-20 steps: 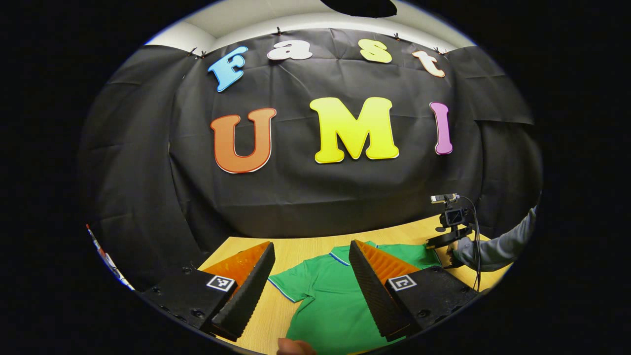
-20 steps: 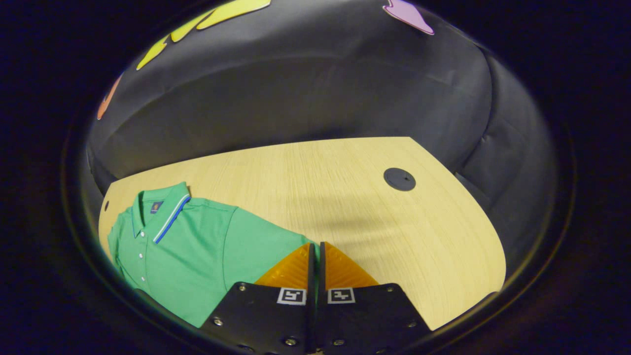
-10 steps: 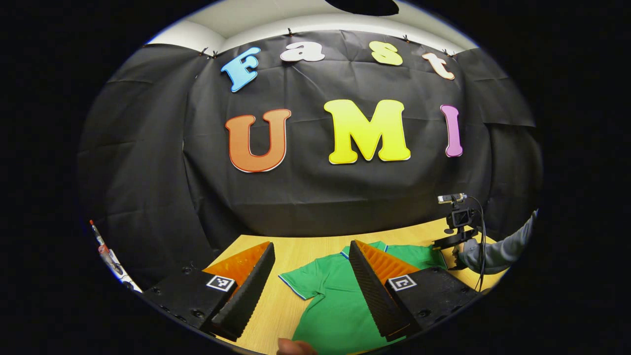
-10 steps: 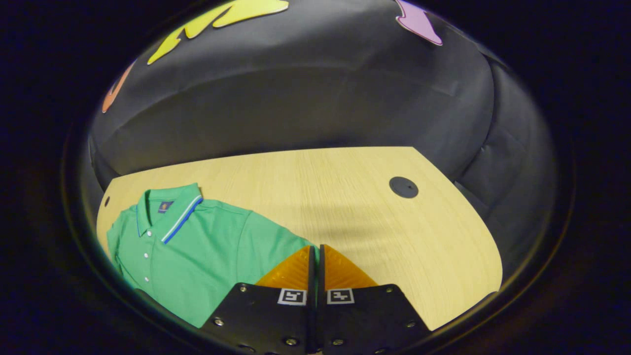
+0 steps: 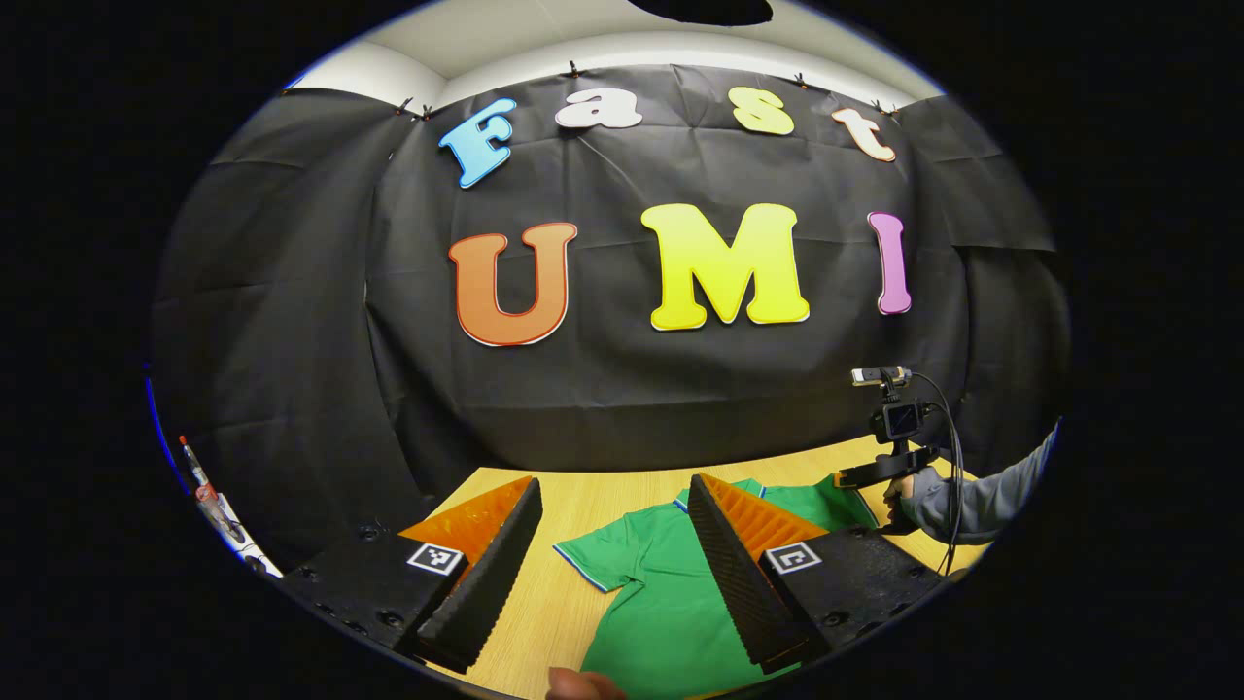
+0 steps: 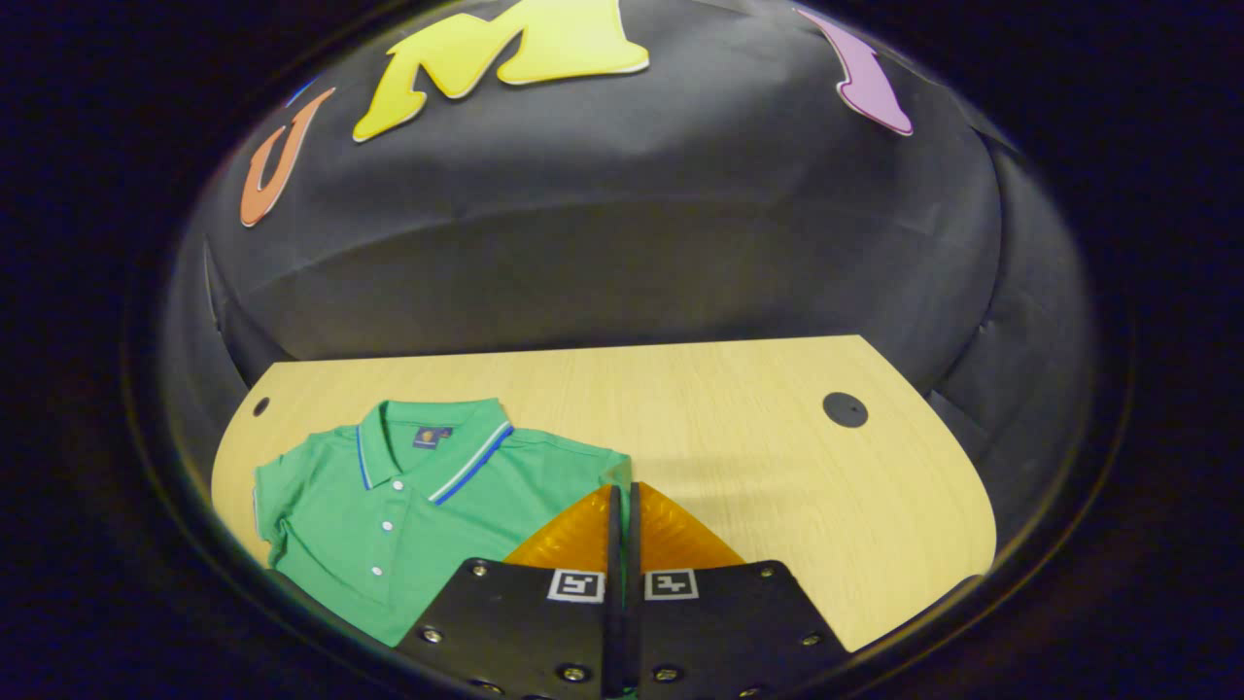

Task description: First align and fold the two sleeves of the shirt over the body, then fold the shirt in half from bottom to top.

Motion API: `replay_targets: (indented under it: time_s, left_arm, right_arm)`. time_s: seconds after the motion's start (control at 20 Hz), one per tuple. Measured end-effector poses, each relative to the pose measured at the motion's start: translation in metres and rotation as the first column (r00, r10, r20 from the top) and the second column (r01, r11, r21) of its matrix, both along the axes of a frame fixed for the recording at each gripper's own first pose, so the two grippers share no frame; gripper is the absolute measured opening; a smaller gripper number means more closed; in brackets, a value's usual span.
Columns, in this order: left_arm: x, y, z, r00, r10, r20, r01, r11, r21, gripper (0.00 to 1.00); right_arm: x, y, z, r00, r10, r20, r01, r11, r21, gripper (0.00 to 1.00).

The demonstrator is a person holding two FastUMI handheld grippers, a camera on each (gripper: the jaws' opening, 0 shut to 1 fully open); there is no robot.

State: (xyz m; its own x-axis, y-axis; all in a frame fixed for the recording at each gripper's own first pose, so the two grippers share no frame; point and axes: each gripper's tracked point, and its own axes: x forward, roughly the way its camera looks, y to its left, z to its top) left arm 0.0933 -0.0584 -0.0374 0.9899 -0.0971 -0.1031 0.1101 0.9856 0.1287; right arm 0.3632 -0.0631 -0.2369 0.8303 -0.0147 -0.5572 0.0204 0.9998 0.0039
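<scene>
worktop: was pale wood, with a round black cap near its right edge
wall: was black cloth

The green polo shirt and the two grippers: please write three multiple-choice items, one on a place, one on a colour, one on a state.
1. Where does the shirt lie?
A. on the wooden table
B. on the floor
C. on a chair

2. What colour are the collar stripes?
A. red and yellow
B. blue and white
C. black

3. How is the left gripper?
A. shut on a sleeve
B. shut on nothing
C. open

Key: 1 A, wood surrounds the shirt; 2 B, the right gripper view shows blue and white edging; 3 C, its fingers stand apart above the shirt.
</scene>
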Motion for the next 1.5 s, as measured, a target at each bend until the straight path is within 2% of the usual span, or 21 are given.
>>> replay_targets:
  time_s: [0.25,0.55,1.0,1.05,1.1,1.2,1.35,1.5]
  left_arm:
    - [-0.003,0.007,0.002,1.000,0.017,0.006,-0.017,1.000,0.003,0.97]
    - [-0.007,0.020,0.005,0.998,0.053,0.015,-0.053,0.999,-0.002,0.97]
    - [-0.016,0.041,0.004,0.993,0.115,0.007,-0.115,0.993,0.003,0.97]
    - [-0.017,0.043,0.005,0.992,0.122,0.008,-0.122,0.993,0.004,0.96]
    - [-0.018,0.047,0.007,0.990,0.138,0.019,-0.139,0.990,0.004,0.97]
    - [-0.018,0.048,0.008,0.989,0.147,0.021,-0.148,0.989,0.001,0.96]
    - [-0.017,0.047,0.005,0.990,0.142,0.013,-0.142,0.990,0.000,0.97]
    - [-0.013,0.044,0.005,0.991,0.130,0.013,-0.130,0.991,0.001,0.97]
  right_arm:
    - [-0.008,0.042,0.001,0.997,0.073,0.004,-0.073,0.997,-0.003,0.01]
    - [-0.012,0.076,-0.010,0.992,0.122,-0.018,-0.122,0.993,0.010,0.01]
    - [-0.019,0.109,-0.047,0.984,0.155,-0.087,-0.152,0.988,0.038,0.01]
    - [-0.021,0.111,-0.055,0.981,0.161,-0.111,-0.156,0.986,0.051,0.05]
    - [-0.022,0.115,-0.068,0.979,0.162,-0.126,-0.155,0.986,0.064,0.17]
    - [-0.023,0.103,-0.064,0.985,0.133,-0.112,-0.134,0.991,0.004,0.98]
    - [-0.027,0.105,-0.059,0.984,0.154,-0.093,-0.156,0.988,-0.017,0.96]
    - [-0.022,0.102,-0.033,0.988,0.154,-0.010,-0.154,0.987,-0.038,0.96]
